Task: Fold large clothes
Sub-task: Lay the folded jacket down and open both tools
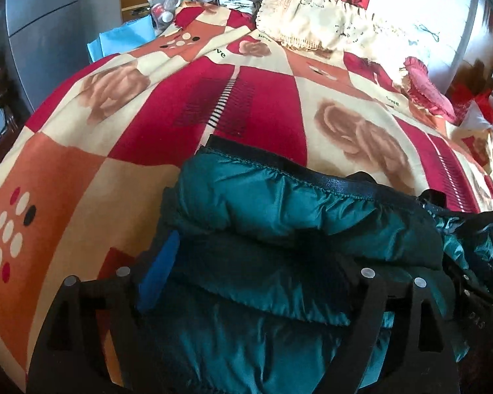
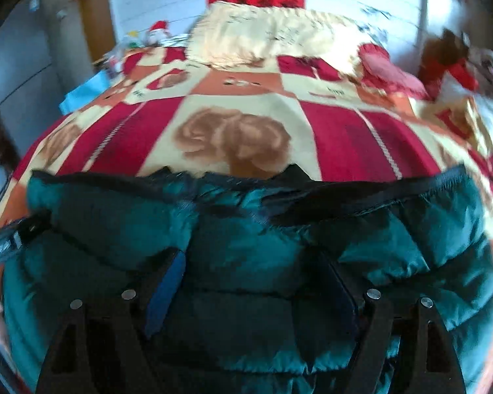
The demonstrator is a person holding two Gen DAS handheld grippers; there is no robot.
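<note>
Jacket [image 1: 263, 223] lay folded on the bed [image 1: 65, 170], near its front edge. We held the left hand-held gripper [image 1: 249, 262] and right hand-held gripper [image 2: 256, 282] released above the jacket, gripping nothing. Pressing its layers flat seemed wise; bare bedspread beyond its hem left room.

Red, orange and cream patchwork bedspread [image 1: 253, 98] with brown roses covers the bed; a fringed cream pillow [image 1: 315, 23] lies at its head, a red frilled cushion [image 1: 424, 85] beside it.
</note>
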